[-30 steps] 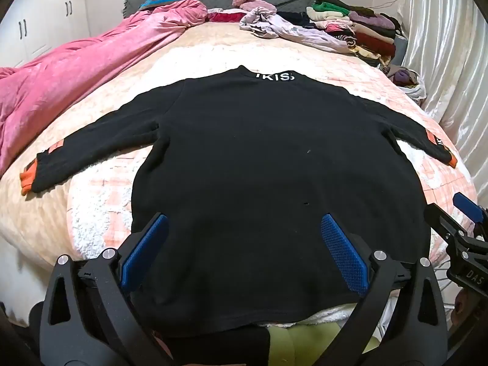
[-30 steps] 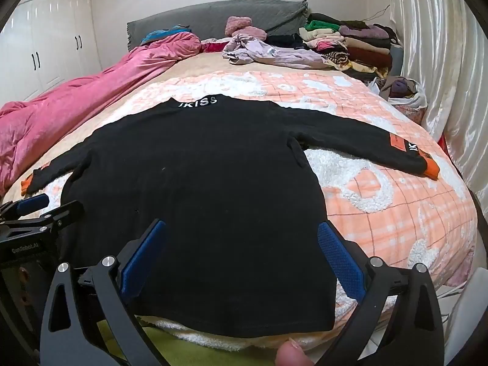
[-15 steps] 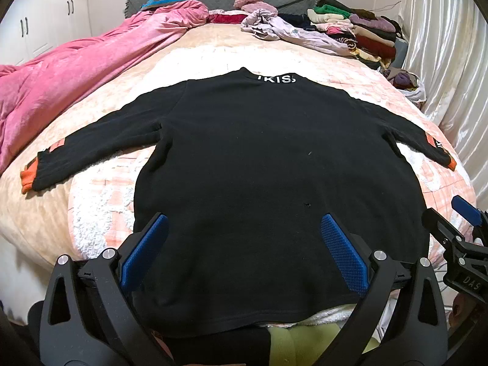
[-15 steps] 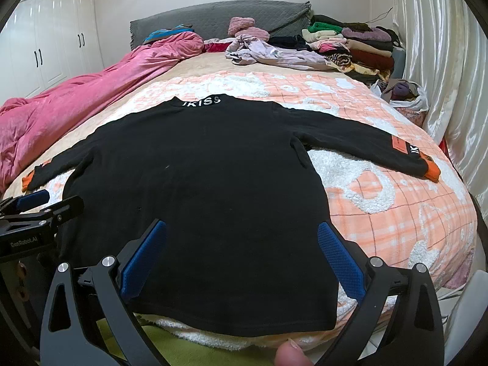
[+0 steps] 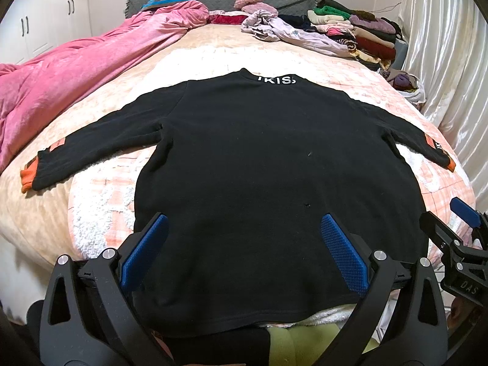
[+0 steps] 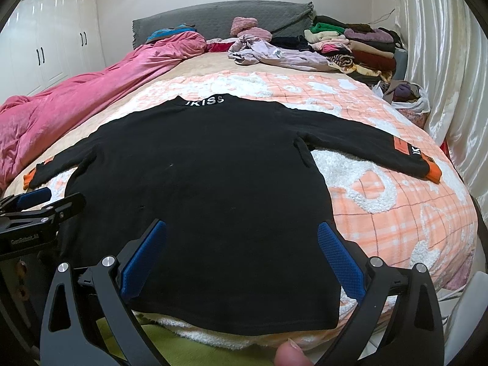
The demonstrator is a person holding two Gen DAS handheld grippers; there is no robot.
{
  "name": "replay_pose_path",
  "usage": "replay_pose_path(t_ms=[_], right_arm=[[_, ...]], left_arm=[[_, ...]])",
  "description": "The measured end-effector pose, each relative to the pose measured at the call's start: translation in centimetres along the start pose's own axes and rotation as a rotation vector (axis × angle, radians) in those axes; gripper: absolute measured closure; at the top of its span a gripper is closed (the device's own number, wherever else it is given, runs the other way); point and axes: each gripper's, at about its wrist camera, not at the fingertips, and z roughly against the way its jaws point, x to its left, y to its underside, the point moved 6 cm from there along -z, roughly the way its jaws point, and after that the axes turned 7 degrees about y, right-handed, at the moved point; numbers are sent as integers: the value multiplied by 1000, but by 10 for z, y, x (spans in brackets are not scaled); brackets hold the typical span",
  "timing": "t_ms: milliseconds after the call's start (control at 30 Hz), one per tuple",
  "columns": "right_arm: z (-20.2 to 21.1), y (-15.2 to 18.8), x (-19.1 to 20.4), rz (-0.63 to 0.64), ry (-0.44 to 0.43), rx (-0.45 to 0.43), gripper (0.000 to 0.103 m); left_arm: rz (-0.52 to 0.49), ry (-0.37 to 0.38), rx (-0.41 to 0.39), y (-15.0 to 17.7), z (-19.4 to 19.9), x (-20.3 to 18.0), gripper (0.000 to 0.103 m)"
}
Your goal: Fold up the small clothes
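A black long-sleeved sweater (image 5: 262, 158) lies flat on the bed, sleeves spread, with white lettering at the collar (image 5: 277, 80) and orange cuffs (image 5: 28, 177). It also shows in the right wrist view (image 6: 207, 177), with its right cuff (image 6: 433, 174) out on the blanket. My left gripper (image 5: 242, 253) is open and empty above the hem. My right gripper (image 6: 241, 251) is open and empty above the hem, further right. Each gripper appears at the edge of the other's view (image 5: 457, 238) (image 6: 36, 210).
A peach and white fleece blanket (image 6: 396, 201) covers the bed. A pink duvet (image 5: 67, 73) lies bunched on the left. Loose clothes (image 5: 283, 30) and a folded stack (image 5: 360, 30) sit by the grey headboard. A curtain (image 6: 442, 61) hangs on the right.
Both grippers have drawn back and risen slightly, so the sweater sits a little farther off. Both stay open.
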Motion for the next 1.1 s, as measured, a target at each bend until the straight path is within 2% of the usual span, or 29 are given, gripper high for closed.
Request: replay_pose_path(t_ms=[1100], right_arm=[[0,-3,-4,-15,-6,-1,4]], left_arm=[[-12,10,10,1,-8,-7,9]])
